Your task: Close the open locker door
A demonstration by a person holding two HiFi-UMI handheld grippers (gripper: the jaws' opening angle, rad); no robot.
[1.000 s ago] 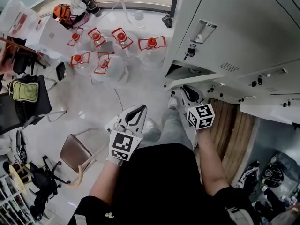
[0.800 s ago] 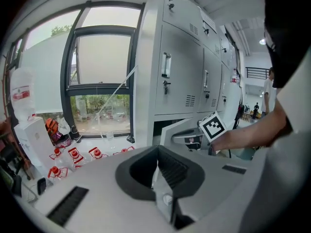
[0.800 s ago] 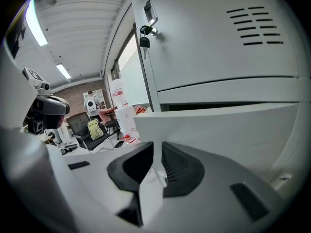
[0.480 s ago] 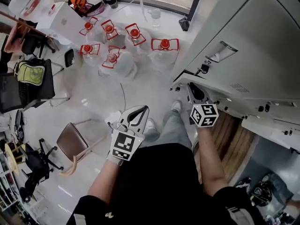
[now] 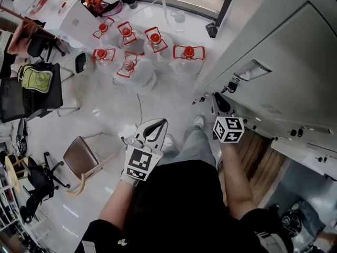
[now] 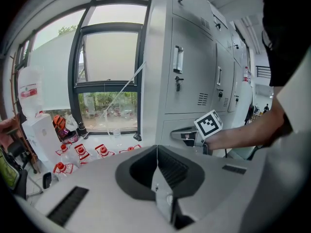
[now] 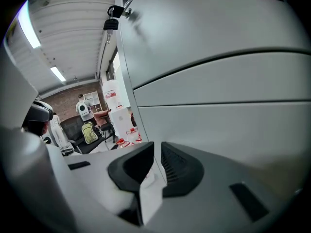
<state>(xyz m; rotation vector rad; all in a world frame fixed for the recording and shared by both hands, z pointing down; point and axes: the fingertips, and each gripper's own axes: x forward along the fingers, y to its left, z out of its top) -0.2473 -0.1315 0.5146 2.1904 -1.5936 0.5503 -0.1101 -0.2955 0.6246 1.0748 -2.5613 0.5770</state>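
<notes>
I find right gripper (image 5: 217, 100) fingers pressed together, empty, tips beside grey metal locker door (image 5: 274, 62), face straight ahead; left gripper (image 5: 160, 124) fingers together, farther.

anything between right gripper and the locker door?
Nothing. In the right gripper view, the shut right gripper faces the bare grey locker door directly.

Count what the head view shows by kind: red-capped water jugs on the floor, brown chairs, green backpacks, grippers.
Red-capped water jugs: 6
Brown chairs: 1
Green backpacks: 1
Grippers: 2, the left gripper and the right gripper
Total: 10
</notes>
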